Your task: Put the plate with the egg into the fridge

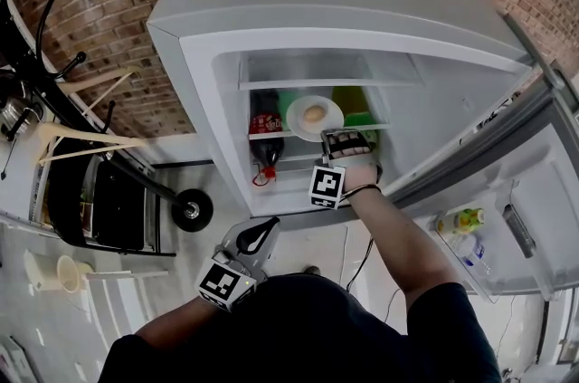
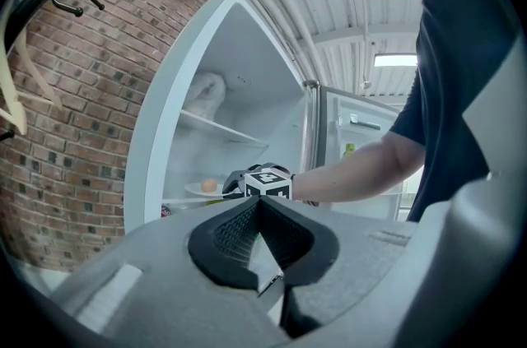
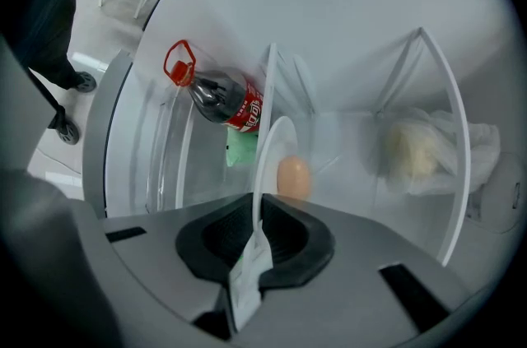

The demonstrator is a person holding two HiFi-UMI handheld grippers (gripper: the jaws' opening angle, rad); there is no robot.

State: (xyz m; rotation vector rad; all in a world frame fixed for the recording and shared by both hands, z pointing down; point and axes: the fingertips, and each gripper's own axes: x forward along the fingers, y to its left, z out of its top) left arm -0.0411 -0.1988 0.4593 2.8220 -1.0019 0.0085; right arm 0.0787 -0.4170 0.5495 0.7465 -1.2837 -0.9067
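The white plate [image 1: 297, 122] with a brown egg [image 1: 314, 113] is inside the open fridge [image 1: 208, 73], at the level of its middle shelf [image 1: 271, 135]. My right gripper [image 1: 336, 137] reaches into the fridge. Its jaws are closed on the plate's near rim [image 3: 268, 161], and the egg [image 3: 293, 176] lies just beyond the right gripper [image 3: 258, 202]. I cannot tell whether the plate rests on the shelf. My left gripper [image 1: 269, 225] hangs low in front of the person's chest, outside the fridge. In its own view the left gripper [image 2: 259, 202] is shut on nothing.
A dark cola bottle [image 1: 265, 141] with a red cap stands left of the plate, and green packs [image 1: 348, 105] sit behind it. A pale bag [image 3: 416, 149] lies on another shelf. The open door's rack [image 1: 461, 223] holds small bottles. A coat stand [image 1: 54, 28] and a black cart are at left.
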